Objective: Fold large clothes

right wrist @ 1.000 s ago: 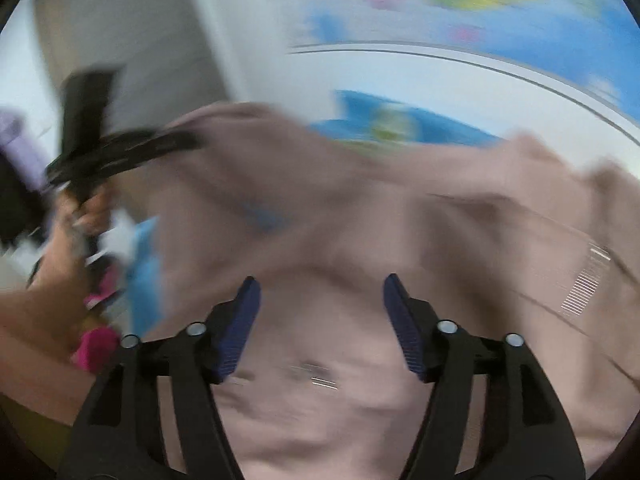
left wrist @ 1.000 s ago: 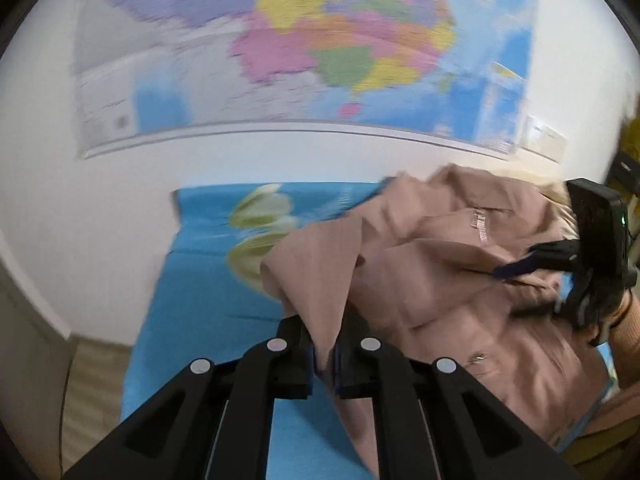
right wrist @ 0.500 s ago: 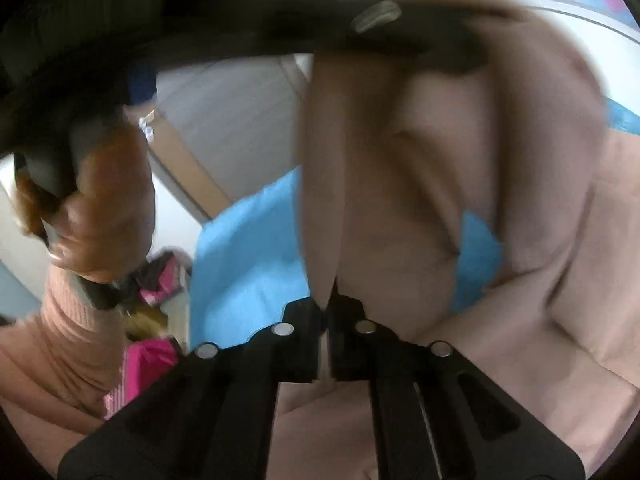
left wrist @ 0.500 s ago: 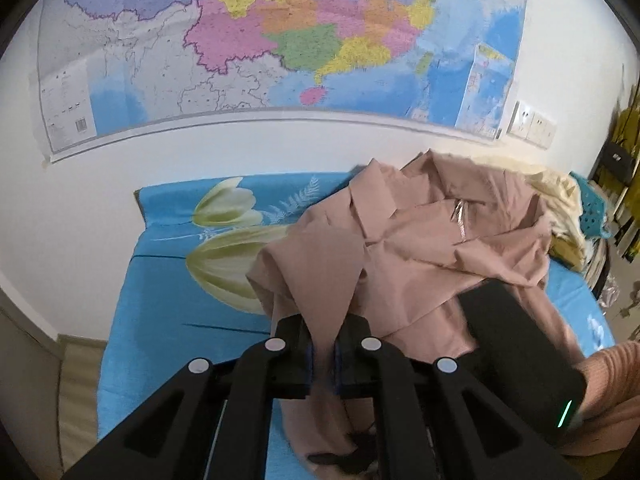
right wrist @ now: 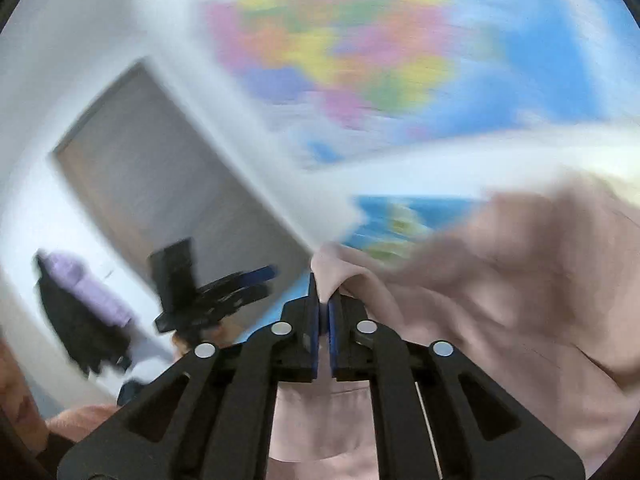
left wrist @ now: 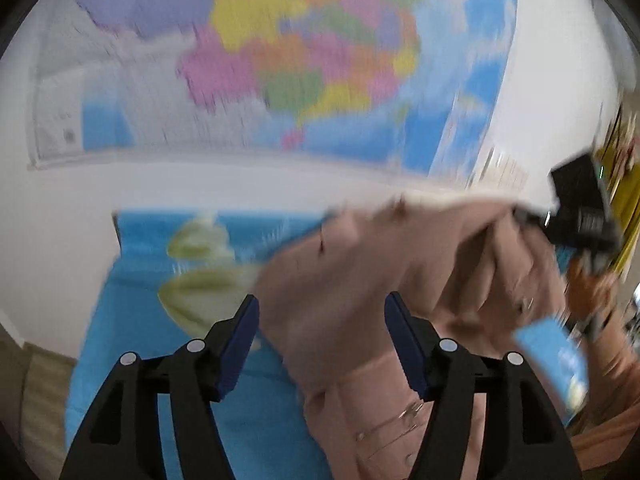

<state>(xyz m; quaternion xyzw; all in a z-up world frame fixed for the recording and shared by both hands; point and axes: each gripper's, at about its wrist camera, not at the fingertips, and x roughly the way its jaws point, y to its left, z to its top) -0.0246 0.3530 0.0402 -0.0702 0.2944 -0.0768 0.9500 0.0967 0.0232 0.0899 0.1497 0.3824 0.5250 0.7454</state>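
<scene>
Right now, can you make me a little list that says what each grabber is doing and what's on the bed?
garment: pink coat, bunched and partly lifted off the bed
left gripper: open, jaws have just been opening; coat lies between them, not pinched
right gripper: shut on a fold of the coat
bed cover: blue sheet with pale flower print
wall: colourful map above the bed
picture: blurred

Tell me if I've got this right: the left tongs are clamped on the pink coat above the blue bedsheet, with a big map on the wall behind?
Not quite. The left tongs stand open; their jaws have just been opening, and the pink coat lies between them without being pinched, as the left wrist view shows. It is the right tongs that clamp the coat. The blue bedsheet and the map are as you say.
</scene>
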